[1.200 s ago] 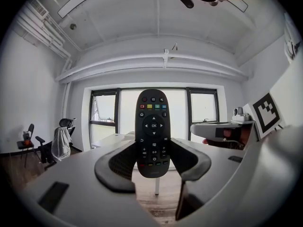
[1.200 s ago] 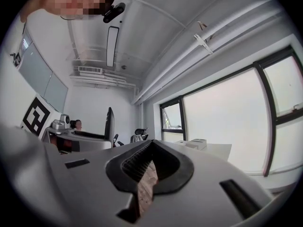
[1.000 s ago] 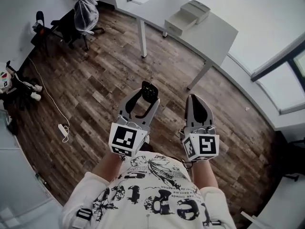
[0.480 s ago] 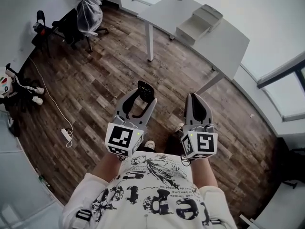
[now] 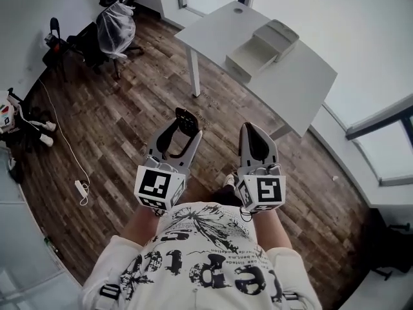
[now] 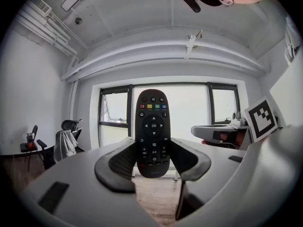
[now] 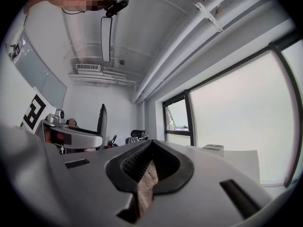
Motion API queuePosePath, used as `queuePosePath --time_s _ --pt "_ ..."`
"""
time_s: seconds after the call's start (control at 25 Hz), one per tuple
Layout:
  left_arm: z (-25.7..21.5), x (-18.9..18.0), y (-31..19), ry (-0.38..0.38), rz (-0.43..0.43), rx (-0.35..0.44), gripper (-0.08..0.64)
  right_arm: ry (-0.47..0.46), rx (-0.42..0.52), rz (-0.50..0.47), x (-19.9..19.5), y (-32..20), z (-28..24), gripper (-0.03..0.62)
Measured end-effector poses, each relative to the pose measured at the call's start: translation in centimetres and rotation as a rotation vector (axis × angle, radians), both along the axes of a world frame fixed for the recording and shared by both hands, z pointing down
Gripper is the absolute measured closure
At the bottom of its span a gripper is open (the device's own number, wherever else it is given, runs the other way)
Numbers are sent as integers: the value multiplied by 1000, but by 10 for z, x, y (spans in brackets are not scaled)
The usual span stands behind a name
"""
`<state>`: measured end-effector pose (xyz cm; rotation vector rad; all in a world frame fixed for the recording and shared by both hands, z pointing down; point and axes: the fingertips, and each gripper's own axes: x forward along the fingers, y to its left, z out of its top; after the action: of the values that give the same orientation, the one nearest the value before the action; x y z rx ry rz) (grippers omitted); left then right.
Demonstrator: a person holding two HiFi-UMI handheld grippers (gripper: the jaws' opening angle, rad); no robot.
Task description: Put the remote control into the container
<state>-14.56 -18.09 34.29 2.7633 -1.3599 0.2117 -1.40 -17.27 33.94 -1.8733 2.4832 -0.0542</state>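
Wood-plank floor (image 5: 116,128) is filling most of the head view, with a white surface (image 5: 303,82) standing on it at the far side. On that surface a white container (image 5: 261,50) is sitting, its open tray part facing the near edge. A person is standing well back from the surface and holding both grippers out over the floor.

The right gripper (image 5: 257,144) is carrying nothing. Its fingers are lying together, with only a thin slit of floor showing between them in the right gripper view. The left gripper (image 5: 175,133) is standing wide, its fingers (image 6: 118,167) pressing on both sides of the remote control (image 6: 152,129).

The remote control is sitting upright between those fingers, with its lower end pinched by the pads. Its button face is turned toward that gripper's camera, and its upper half is sticking out past the fingertips. It is hanging in the air over the floor, well apart from the container.
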Motion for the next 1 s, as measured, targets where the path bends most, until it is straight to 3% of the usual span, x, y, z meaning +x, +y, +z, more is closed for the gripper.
queuePosePath --time_s 0.4,0.64,1.0 --pt "-5 124 -76 -1 -23 4 328 15 6 -23 127 -80 -7 589" --pt "8 171 -128 -27 15 -26 328 -18 -29 72 188 -123 10 589" --pt "23 209 -224 -39 158 -59 328 -24 -35 236 225 -194 17 591"
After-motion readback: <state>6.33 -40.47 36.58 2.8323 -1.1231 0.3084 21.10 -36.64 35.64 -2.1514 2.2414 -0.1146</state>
